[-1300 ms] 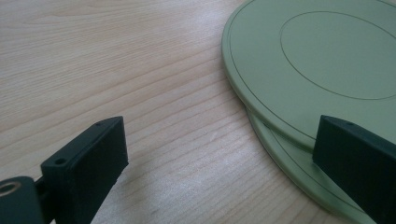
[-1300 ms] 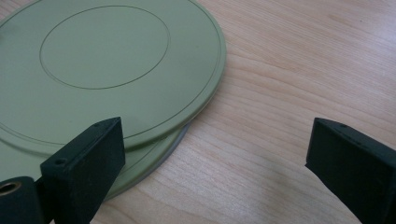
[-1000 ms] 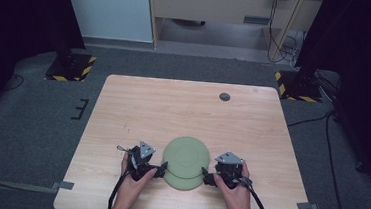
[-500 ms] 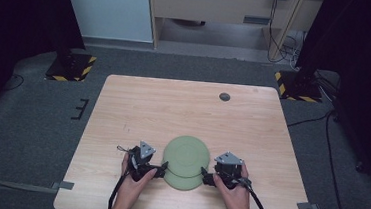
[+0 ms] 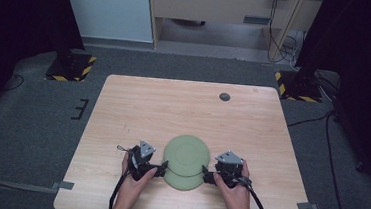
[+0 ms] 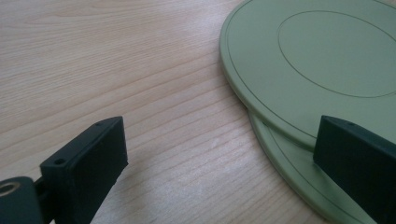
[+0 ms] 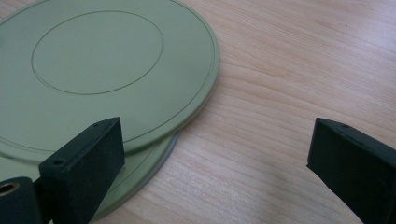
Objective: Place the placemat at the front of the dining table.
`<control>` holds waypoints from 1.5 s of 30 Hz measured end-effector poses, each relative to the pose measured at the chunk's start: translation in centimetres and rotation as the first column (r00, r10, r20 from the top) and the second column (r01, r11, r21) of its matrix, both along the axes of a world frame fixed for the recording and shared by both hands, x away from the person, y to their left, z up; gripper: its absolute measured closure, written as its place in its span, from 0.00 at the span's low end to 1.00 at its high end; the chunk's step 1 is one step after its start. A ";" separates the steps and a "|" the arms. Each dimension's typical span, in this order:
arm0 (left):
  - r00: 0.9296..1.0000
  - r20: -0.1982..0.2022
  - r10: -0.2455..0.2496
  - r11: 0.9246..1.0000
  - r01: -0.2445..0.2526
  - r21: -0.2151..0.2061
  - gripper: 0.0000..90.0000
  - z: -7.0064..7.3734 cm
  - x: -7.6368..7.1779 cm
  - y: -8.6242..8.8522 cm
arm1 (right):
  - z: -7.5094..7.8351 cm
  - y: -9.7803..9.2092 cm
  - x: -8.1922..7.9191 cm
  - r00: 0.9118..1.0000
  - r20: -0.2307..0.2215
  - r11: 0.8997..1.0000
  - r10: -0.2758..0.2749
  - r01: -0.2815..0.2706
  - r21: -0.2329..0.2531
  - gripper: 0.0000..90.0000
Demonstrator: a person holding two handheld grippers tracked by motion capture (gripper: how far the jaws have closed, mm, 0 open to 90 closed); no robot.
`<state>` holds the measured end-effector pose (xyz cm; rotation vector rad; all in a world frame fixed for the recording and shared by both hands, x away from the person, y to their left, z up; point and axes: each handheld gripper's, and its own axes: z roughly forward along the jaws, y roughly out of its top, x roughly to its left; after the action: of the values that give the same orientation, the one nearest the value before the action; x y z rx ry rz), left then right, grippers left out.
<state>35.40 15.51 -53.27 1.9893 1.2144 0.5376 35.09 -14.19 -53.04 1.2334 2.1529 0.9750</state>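
1. Two green plates, upper plate [image 5: 186,154] offset on lower plate [image 5: 183,178], lie near the worktop [image 5: 183,109] front edge.
2. Left tongs [image 5: 162,166] and right tongs [image 5: 206,176] flank them, both spread apart, gripping nothing.
3. Risk: closing on the overlapped rims could catch both plates, or slide the upper one away.

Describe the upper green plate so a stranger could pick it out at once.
Look at the near edge of the wooden table, between the left gripper and the right gripper. Two flat green plates lie there, overlapping. The upper plate is the one farther from the person, resting on the lower plate, whose rim peeks out beneath its near side.
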 end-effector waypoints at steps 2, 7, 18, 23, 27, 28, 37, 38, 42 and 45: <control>1.000 0.001 0.009 1.000 -0.009 -0.003 0.03 0.0 0.1 0.1 | 0.0 -0.1 0.1 1.000 -0.002 1.000 -0.003 0.003 0.001 0.05; 1.000 0.002 0.013 1.000 -0.013 0.009 0.03 -0.1 0.3 -0.2 | -0.2 -0.1 0.4 1.000 -0.002 1.000 -0.012 0.012 0.001 0.02; 1.000 -0.008 0.000 1.000 0.001 0.008 0.03 -0.1 0.1 -0.2 | 0.1 0.1 -0.2 1.000 0.004 1.000 0.000 0.000 0.015 0.05; 1.000 -0.010 0.002 1.000 -0.002 0.009 0.02 -0.1 0.4 -0.3 | 0.0 0.5 -0.2 1.000 0.001 1.000 0.005 -0.005 0.007 0.04; 1.000 -0.012 0.010 1.000 -0.010 0.006 0.02 -0.1 0.6 -0.3 | -0.1 0.4 0.1 1.000 -0.001 1.000 0.005 -0.005 0.012 0.01; 1.000 -0.010 0.012 1.000 -0.012 0.007 0.02 -0.1 0.6 -0.3 | -0.1 0.4 0.2 1.000 -0.001 1.000 0.005 -0.005 0.013 0.01; 1.000 -0.008 -0.002 1.000 0.002 0.009 0.03 -0.1 0.2 -0.6 | -0.1 0.6 -0.3 1.000 -0.016 1.000 0.027 -0.026 0.015 0.05; 1.000 -0.009 -0.002 1.000 0.002 0.011 0.03 -0.1 0.3 -0.6 | -0.1 0.7 -0.3 0.999 -0.016 0.999 0.031 -0.031 0.012 0.05; 1.000 -0.014 0.006 1.000 -0.006 0.008 0.02 -0.1 0.5 -0.5 | -0.2 0.8 0.1 0.999 -0.020 0.999 0.032 -0.031 0.010 0.01; 1.000 -0.011 0.006 1.000 -0.006 0.011 0.02 -0.1 0.5 -0.6 | -0.3 0.7 0.3 0.999 -0.024 0.999 0.028 -0.027 0.018 0.01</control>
<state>35.93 14.95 -53.40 2.0004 1.2274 0.5378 35.37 -13.48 -53.33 1.2328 2.1898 0.9971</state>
